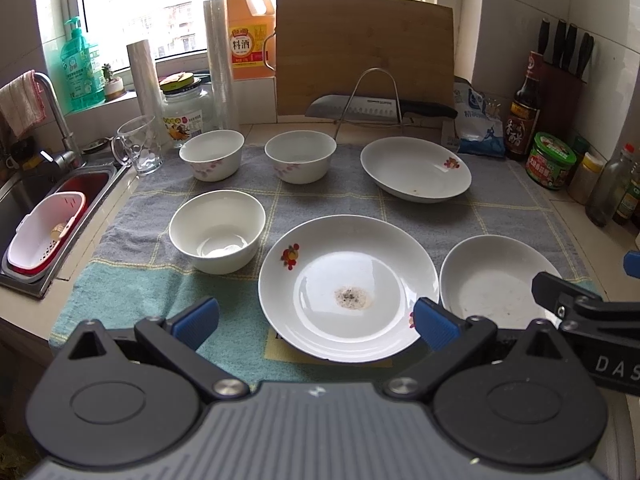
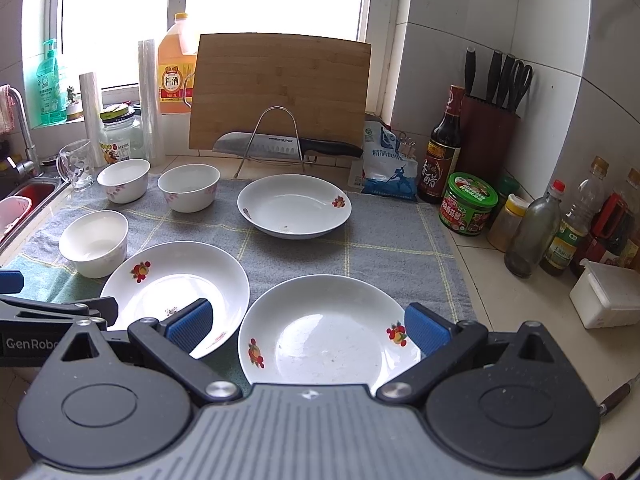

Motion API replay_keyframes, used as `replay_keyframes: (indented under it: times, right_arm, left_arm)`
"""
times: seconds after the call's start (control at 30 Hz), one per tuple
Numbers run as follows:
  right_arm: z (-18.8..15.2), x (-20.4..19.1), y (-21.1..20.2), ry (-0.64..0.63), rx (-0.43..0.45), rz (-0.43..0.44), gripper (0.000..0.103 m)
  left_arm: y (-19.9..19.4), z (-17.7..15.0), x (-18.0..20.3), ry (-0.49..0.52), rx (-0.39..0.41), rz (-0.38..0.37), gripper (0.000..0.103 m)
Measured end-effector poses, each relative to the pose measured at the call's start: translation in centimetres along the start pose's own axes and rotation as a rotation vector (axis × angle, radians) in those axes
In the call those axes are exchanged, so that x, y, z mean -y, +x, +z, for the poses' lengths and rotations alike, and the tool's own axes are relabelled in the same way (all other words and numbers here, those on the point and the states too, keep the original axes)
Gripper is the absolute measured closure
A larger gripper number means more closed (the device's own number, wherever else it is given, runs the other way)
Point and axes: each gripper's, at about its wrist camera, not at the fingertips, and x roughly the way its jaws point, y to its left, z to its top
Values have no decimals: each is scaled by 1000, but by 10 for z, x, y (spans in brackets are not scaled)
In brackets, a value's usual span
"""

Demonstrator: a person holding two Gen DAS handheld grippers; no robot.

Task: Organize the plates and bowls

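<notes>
Dishes spread out on the cloth, both jaws wide open

Plates and bowls sit on a grey and green cloth (image 1: 132,280) on the counter (image 2: 500,296). I see three bowls and three plates, all white, none stacked.

My left gripper (image 1: 316,320) hangs just over the near edge of the cloth. Its jaws are spread wide and hold nothing. Between its blue fingertips (image 1: 196,318) I see the dirty plate (image 1: 348,284), with a brown spot in its middle and a fruit picture on its rim. To the left of that plate sits a plain bowl (image 1: 218,236), close by but not touching.

My right gripper (image 2: 306,326) also hangs low with its jaws spread wide and holds nothing. Under it is the near right plate (image 2: 324,332), with fruit pictures on both sides of the rim. It lies just beside the dirty plate.

Farther back sits the far plate (image 1: 416,168), apart from the others. Two flower bowls stand side by side at the back: the left flower bowl (image 1: 212,154) and the right flower bowl (image 1: 300,156).

Behind them I see a glass mug (image 1: 140,148), a cutting board (image 1: 364,52) leaning at the window, and a knife (image 1: 380,106) on a wire stand. The sink (image 1: 48,216) is off to the left.
</notes>
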Motion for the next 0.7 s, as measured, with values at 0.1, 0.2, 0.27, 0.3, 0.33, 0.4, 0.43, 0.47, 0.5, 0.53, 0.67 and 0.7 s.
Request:
replay_keyframes:
  times: [0.1,0.2,0.27,0.3,0.33,0.4,0.43,0.47,0.5,0.53,0.67,0.7]
  right_arm:
    - [-1,5,1,-2,9,11,0]
    - [-4,11,0,-14,27,23,0]
    - [-5,18,0,-28,45,37,0]
    - [-6,21,0,-33,52,44,0]
    - [-7,25,0,-41,66,59,0]
    - [-9,34,-1,-60,85,90,0]
    - [-11,39,-2,-74,98,111,0]
    - [-14,43,-2,-84,111,123,0]
    - [-16,48,-2,-94,119,135,0]
    - [-20,54,-1,-109,125,159,0]
    - [-34,74,4,-143,120,197,0]
    - [-38,80,5,-150,111,206,0]
  left_arm:
    - [0,2,3,2,-7,-14,1]
    - [3,3,9,12,-30,-33,1]
    - [5,2,13,16,-42,-61,1]
    - [7,1,16,13,-53,-79,1]
    - [8,1,18,10,-56,-94,1]
    - [9,0,23,11,-45,-87,1]
    - [9,0,26,16,-37,-75,1]
    - [9,-1,29,21,-31,-70,1]
    - [10,0,31,26,-29,-70,1]
    - [11,0,34,34,-29,-76,1]
    - [17,0,43,48,-33,-97,1]
    - [19,-1,45,46,-36,-95,1]
